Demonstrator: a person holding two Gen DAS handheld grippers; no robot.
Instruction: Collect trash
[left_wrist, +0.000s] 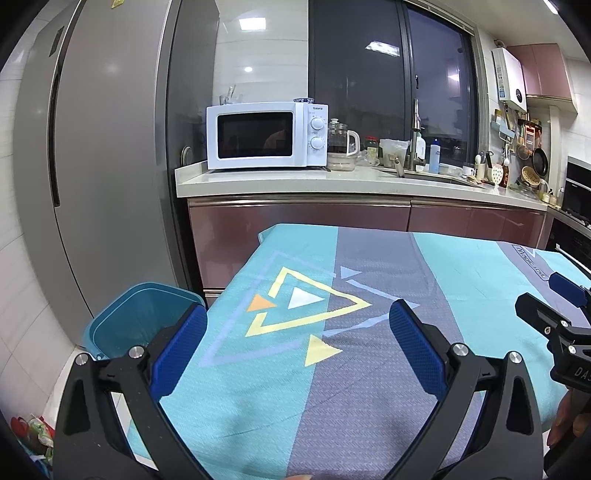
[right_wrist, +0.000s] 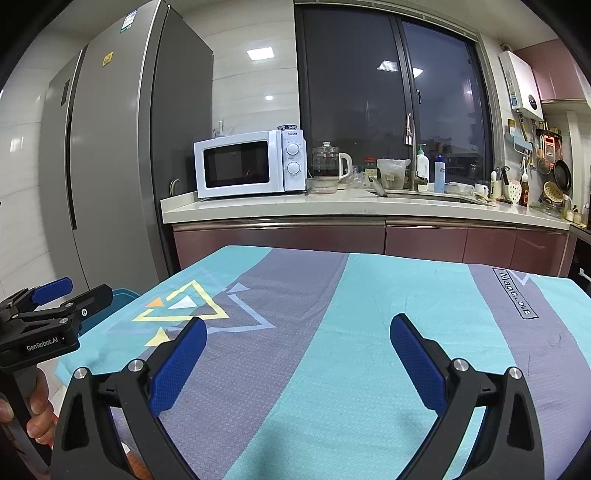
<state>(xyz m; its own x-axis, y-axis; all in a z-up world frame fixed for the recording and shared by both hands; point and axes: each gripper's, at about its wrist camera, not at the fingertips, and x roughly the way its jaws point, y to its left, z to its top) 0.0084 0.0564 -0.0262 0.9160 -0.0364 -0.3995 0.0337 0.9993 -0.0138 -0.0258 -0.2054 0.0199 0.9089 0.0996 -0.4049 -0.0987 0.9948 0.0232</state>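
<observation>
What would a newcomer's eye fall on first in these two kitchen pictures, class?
Most likely the turquoise and grey cloth with its yellow triangle print, covering the table in front of both open grippers, left and right. Next, the white microwave on the counter behind, beside the tall grey fridge. A blue bin stands off the table's left edge.

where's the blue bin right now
In the left wrist view, the blue bin stands on the floor left of the table, before the fridge.
</observation>
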